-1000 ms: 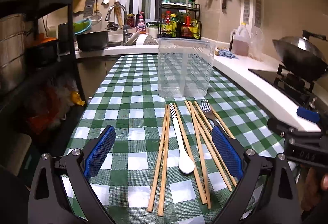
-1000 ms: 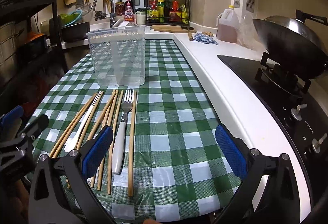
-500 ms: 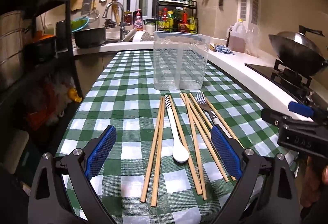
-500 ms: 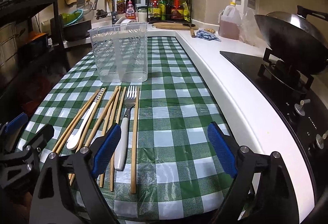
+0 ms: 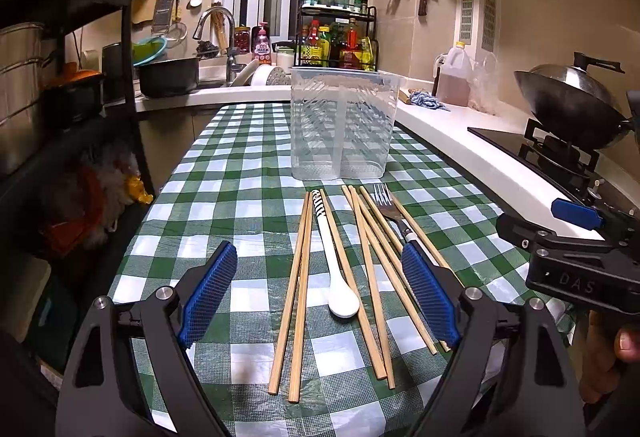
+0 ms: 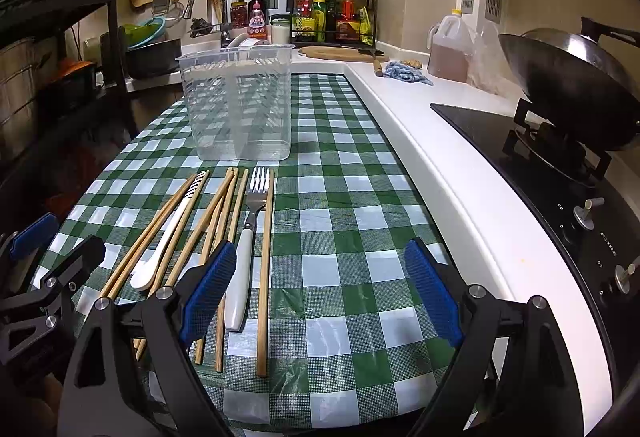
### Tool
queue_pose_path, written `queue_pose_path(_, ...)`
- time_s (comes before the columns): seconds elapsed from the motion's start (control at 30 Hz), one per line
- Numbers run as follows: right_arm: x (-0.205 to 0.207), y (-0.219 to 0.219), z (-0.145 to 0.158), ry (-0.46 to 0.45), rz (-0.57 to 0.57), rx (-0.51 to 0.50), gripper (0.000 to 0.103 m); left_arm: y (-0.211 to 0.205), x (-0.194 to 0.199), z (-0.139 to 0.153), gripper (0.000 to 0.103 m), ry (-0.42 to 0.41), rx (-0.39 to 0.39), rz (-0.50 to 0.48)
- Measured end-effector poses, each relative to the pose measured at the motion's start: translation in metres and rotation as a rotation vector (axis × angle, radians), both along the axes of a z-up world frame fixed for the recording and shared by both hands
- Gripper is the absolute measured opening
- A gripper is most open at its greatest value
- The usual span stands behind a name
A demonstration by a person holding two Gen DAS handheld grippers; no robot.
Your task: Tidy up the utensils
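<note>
Utensils: chopsticks [image 5: 298, 293], white spoon [image 5: 334, 265] and fork [image 6: 250, 221] lie in a row on the checked tabletop [image 6: 344, 221], handles toward the person, likely for sorting.
Holder: clear divided container [image 5: 344, 125] just beyond, empty.
Left gripper [image 5: 320, 297]: spread, closing slightly, pinching nothing.
Right gripper [image 6: 320, 293]: spread, empty.
Hidden: fork handle behind left gripper's pad; chopstick count unclear.

- The left gripper [image 5: 320, 297] hovers above the table's near edge, jaws closing, nothing pressed between its pads.
- Chopsticks [image 5: 296, 297], a white spoon [image 5: 336, 277] and a fork [image 5: 390, 209] lie mid-table.
- A clear, seemingly empty container [image 5: 342, 125] stands beyond them.
</note>
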State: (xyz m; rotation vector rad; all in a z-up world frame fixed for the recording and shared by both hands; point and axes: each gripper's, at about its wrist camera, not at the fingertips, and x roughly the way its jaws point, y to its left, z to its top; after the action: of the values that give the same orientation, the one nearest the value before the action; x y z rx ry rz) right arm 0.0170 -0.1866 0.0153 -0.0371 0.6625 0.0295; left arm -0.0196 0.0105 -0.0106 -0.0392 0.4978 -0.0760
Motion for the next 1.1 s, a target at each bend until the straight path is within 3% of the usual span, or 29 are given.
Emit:
queue_pose_path(0.57,-0.0021,0.0021,0.0016,-0.021,0.003,-0.013,0.085,0.0016,-0.0001,0.0018,0.082,-0.009,-0.010,0.001)
queue_pose_path(0.67,-0.0031,0.0016,0.0021,-0.030,-0.005,-0.015,0.085,0.0012,0.0004,0.0010,0.096,-0.010,-0.005,0.008)
queue_pose_path(0.83,-0.0022,-0.0020,0.0026,-0.036,-0.016,-0.007,0.091,0.0019,0.0021,-0.0012,0.095,-0.001,-0.006,0.013)
queue_pose_path(1.1,-0.0017,-0.0006,0.0022,-0.032,-0.006,-0.007,0.091,0.0045,0.0013,-0.0014,0.095,-0.005,-0.009,0.019)
